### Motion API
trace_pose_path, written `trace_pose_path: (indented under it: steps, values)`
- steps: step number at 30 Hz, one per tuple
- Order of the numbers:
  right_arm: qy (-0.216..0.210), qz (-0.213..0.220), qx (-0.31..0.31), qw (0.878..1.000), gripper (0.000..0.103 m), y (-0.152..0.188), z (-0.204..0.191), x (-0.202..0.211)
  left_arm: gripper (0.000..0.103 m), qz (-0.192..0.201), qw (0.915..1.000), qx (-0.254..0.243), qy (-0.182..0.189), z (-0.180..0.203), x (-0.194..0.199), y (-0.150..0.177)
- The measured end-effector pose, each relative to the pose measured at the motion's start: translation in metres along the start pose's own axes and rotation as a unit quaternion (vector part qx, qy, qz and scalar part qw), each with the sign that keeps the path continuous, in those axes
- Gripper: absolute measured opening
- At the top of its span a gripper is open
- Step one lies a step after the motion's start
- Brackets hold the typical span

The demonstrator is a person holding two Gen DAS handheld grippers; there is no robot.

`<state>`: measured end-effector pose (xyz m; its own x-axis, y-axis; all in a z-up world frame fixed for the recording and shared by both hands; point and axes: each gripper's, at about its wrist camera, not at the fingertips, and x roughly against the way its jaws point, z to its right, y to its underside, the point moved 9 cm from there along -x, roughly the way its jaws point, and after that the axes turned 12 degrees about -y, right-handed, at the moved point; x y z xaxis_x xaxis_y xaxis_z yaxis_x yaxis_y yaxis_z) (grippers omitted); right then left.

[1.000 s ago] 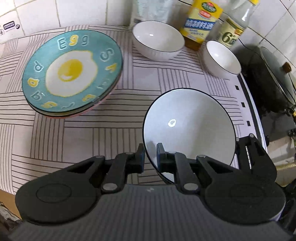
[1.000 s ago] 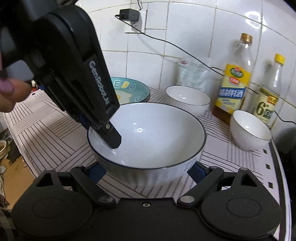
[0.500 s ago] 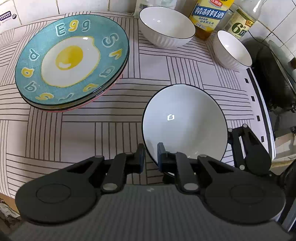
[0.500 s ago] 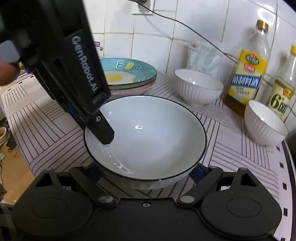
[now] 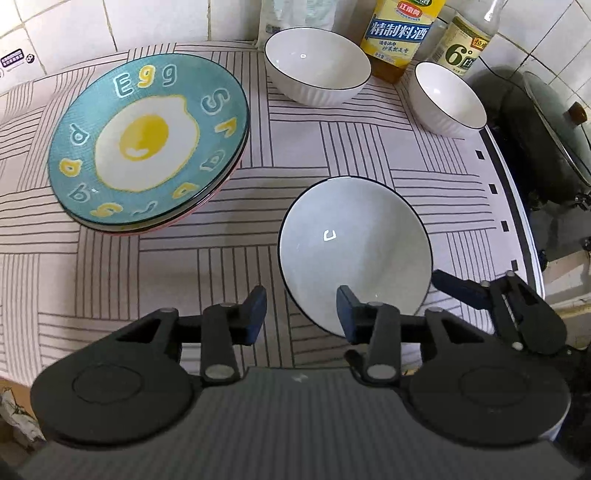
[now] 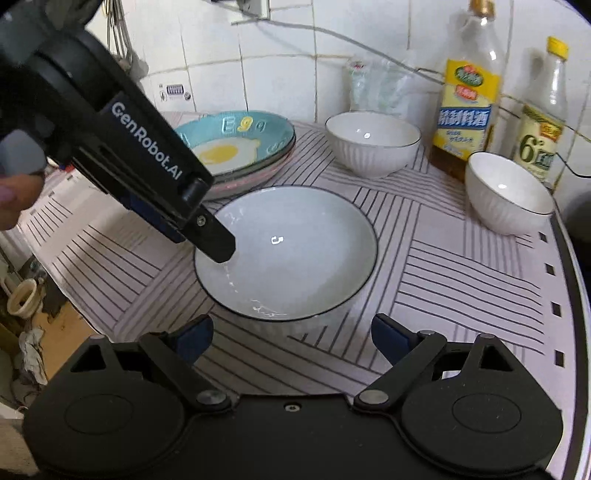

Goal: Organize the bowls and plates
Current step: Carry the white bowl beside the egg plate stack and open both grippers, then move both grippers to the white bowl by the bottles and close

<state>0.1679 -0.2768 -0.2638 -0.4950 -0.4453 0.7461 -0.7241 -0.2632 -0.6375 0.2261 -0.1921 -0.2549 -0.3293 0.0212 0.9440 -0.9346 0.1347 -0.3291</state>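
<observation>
A wide white bowl (image 5: 354, 251) with a dark rim rests on the striped cloth; it also shows in the right wrist view (image 6: 288, 251). My left gripper (image 5: 301, 310) is open, its fingers astride the bowl's near-left rim without gripping; it also shows in the right wrist view (image 6: 207, 236). My right gripper (image 6: 291, 338) is open and empty, just behind the bowl's near edge. A stack of plates topped by a teal egg plate (image 5: 147, 144) lies at the left. A medium white bowl (image 5: 317, 64) and a small white bowl (image 5: 448, 98) stand at the back.
Two bottles (image 5: 400, 33) (image 5: 467, 44) stand against the tiled wall behind the bowls. A dark pot with a glass lid (image 5: 546, 133) sits off the cloth's right edge. The counter's front edge (image 6: 55, 280) drops away at the left.
My left gripper has opened and let go of the wide bowl's rim. The bowl has come down onto the cloth. My right gripper has drawn back from under the bowl.
</observation>
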Motion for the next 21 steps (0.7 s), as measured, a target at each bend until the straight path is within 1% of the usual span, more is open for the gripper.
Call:
trace_pose_path:
  steps: [2, 4, 5, 6, 8, 11, 12, 16, 17, 18, 20, 21]
  values:
    - [-0.001, 0.005, -0.006, 1.000, 0.094, 0.000, -0.002, 0.012, 0.041, -0.006, 1.0000, -0.004, -0.003, 0.000, 0.009, 0.001]
    - [-0.004, 0.005, -0.006, 1.000, 0.089, -0.002, -0.003, 0.023, 0.046, -0.006, 0.9999, -0.010, -0.001, 0.001, 0.021, 0.002]
    - [-0.005, 0.005, -0.005, 1.000, 0.086, -0.003, -0.004, 0.029, 0.051, -0.004, 0.9999, -0.013, -0.001, 0.001, 0.026, 0.001]
    - [-0.005, 0.007, -0.005, 1.000, 0.085, -0.004, -0.005, 0.034, 0.053, 0.002, 0.9998, -0.018, -0.001, 0.002, 0.032, 0.001]
    - [-0.001, 0.010, -0.010, 1.000, 0.084, -0.008, -0.005, 0.044, 0.054, 0.005, 0.9996, -0.028, -0.007, 0.003, 0.041, 0.000]
    - [0.005, 0.017, -0.022, 1.000, 0.082, -0.014, -0.003, 0.056, 0.055, -0.001, 0.9989, -0.047, -0.006, 0.004, 0.054, 0.001]
    - [0.007, 0.017, -0.031, 0.999, 0.082, -0.017, -0.001, 0.060, 0.055, -0.003, 0.9984, -0.055, -0.009, 0.004, 0.058, 0.001]
    - [0.013, 0.021, -0.089, 0.996, 0.077, -0.026, 0.008, 0.075, 0.056, 0.012, 0.9957, -0.089, -0.021, 0.007, 0.076, 0.002]
    - [0.017, 0.025, -0.103, 0.994, 0.073, -0.028, 0.010, 0.079, 0.056, 0.015, 0.9953, -0.093, -0.020, 0.007, 0.079, 0.001]
    - [0.022, 0.026, -0.114, 0.993, 0.066, -0.029, 0.012, 0.081, 0.056, 0.023, 0.9948, -0.098, -0.020, 0.007, 0.083, 0.000]
    - [0.038, 0.025, -0.124, 0.991, 0.060, -0.029, 0.013, 0.083, 0.056, 0.034, 0.9932, -0.110, -0.019, 0.008, 0.089, -0.002]
    - [0.043, 0.024, -0.133, 0.990, 0.059, -0.028, 0.013, 0.084, 0.056, 0.037, 0.9925, -0.114, -0.022, 0.009, 0.092, -0.003]
